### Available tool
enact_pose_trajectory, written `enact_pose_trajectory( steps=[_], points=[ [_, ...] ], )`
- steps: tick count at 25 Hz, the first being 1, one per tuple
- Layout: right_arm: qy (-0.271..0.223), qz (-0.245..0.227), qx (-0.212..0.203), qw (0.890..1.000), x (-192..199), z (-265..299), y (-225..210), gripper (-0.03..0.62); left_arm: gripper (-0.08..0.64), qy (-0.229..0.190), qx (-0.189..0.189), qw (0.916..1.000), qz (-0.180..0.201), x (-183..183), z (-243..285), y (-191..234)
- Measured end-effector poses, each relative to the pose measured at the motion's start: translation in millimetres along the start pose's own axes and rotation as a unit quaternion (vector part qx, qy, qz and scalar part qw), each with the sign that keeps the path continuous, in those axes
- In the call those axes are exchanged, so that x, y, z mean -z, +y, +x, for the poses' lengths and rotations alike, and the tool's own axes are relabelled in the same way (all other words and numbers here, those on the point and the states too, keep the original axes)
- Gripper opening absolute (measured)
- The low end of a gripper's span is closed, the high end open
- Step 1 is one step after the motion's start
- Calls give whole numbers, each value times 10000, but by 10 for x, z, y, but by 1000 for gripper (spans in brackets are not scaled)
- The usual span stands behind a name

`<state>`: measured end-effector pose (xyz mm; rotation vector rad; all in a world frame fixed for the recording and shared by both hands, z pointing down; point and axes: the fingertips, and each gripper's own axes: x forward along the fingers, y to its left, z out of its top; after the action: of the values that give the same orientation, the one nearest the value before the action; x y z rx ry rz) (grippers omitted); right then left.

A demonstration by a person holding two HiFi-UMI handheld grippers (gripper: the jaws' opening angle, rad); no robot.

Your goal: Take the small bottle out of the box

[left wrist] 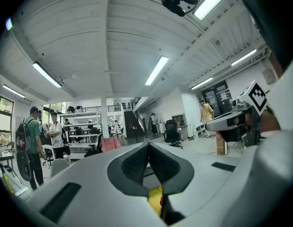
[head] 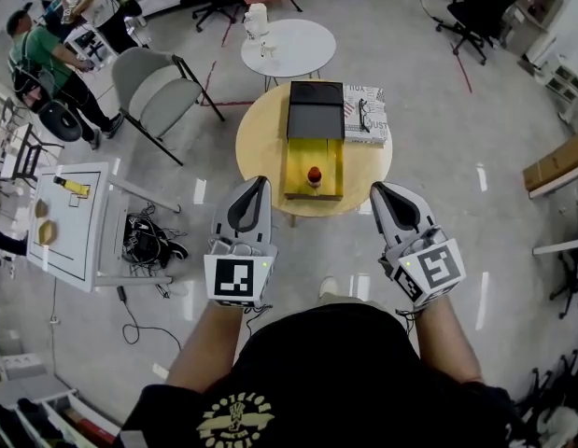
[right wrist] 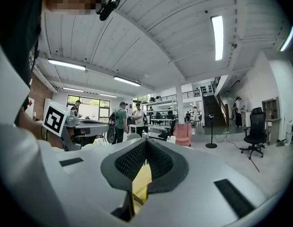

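Nearest item: the person's black shirt (head: 335, 381) with a yellow print, filling the lower edge of the head view, both bare forearms reaching forward from it. Left gripper (head: 256, 183), grey-white with a marker cube at its rear, jaws pressed together with nothing between them; the left gripper view showed its ribbed pads (left wrist: 137, 162) meeting at the tip. Right gripper (head: 377, 189), same make, likewise closed tight and empty, its pads (right wrist: 158, 160) joined at the front in the right gripper view. Both were held level, one to each side of the box and apart from it, tips at the near rim of the table as seen from above. Round wooden table (head: 260, 129), light top. On it, a yellow box (head: 298, 166), long and open, with a black lid (head: 315, 110) lying at its far end. Small bottle (head: 314, 175), red-topped, upright inside the box near its near end. Just right of the lid, a printed book (head: 365, 101) bearing a pair of glasses (head: 364, 117). Beyond, a round white table (head: 289, 49). To the left, a grey folding chair (head: 153, 87), a white square table (head: 78, 217) and a tangle of cables (head: 148, 236). Floor (head: 457, 138), pale grey and glossy. Far left, people (head: 46, 59) standing by desks. Upper right, a black office chair (head: 475, 7); at the right edge, a cardboard box (head: 555, 161).
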<state>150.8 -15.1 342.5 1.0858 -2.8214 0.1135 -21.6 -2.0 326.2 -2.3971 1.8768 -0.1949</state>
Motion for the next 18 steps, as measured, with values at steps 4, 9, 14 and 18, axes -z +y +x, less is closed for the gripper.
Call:
enact_pose_trajectory(
  steps=[4,9,14,18],
  points=[
    [-7,-28,-177,9998,-20,47,-189,14,14,49,-138,9999,33,-47,133,-58],
    [-44,7,-296,9996,-10,79,-422,14,14,48,-357,9993,40,-71,231,-113],
    [-57,84,-342,9994,22,131,-554,14,14,196,-456,9987,88,-3,302,-92],
    [-25,131,-362,9993,69,159,-583,14,14,170,-462,9987,146,-20,315,-104]
  ],
)
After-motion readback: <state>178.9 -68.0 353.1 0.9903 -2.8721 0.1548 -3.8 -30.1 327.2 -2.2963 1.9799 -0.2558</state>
